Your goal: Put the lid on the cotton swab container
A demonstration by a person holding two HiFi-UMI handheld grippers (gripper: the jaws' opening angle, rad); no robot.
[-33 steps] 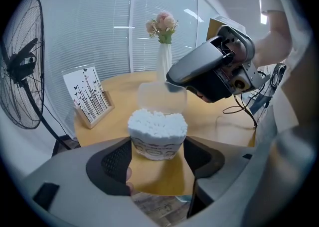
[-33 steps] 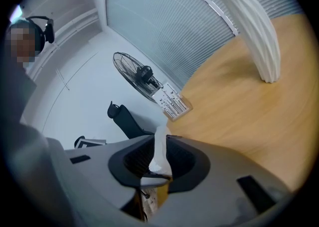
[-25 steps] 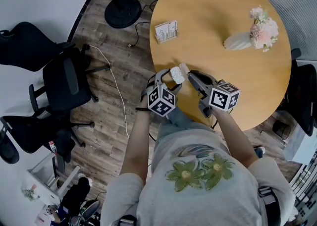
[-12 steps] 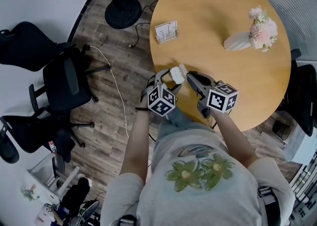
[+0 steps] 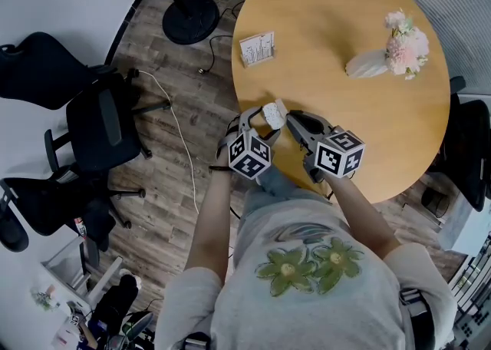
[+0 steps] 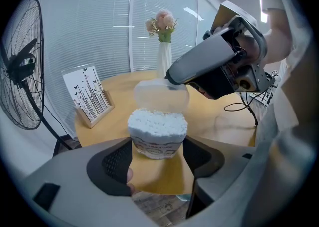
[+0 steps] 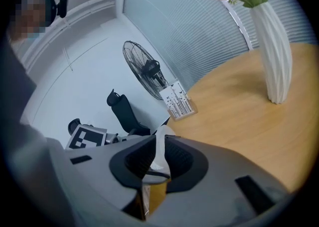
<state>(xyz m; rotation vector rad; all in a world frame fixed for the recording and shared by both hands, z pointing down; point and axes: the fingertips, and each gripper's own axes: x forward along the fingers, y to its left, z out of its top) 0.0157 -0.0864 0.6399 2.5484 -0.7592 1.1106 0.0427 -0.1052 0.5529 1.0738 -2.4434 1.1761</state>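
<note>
The cotton swab container (image 6: 157, 132), a small round tub packed with white swabs, stands at the near edge of the round wooden table (image 5: 345, 11). My left gripper (image 6: 157, 157) is shut on it, one pad on each side. The translucent lid (image 6: 161, 96) hangs tilted just above and behind the swabs. My right gripper (image 5: 289, 119) is shut on the lid's edge and reaches in from the right. The right gripper view shows the lid (image 7: 160, 152) edge-on, pinched between the two pads. From the head view, the container (image 5: 271, 117) and lid (image 5: 281, 106) sit between both gripper tips.
A card stand (image 5: 257, 48) sits at the table's left edge. A white vase with pink flowers (image 5: 386, 55) lies further right. Black office chairs (image 5: 100, 122), a fan base (image 5: 189, 17) and a cable are on the floor to the left.
My right gripper has shifted a little to the left with the lid, bringing it closer over the container. The left gripper and container have stayed put.
</note>
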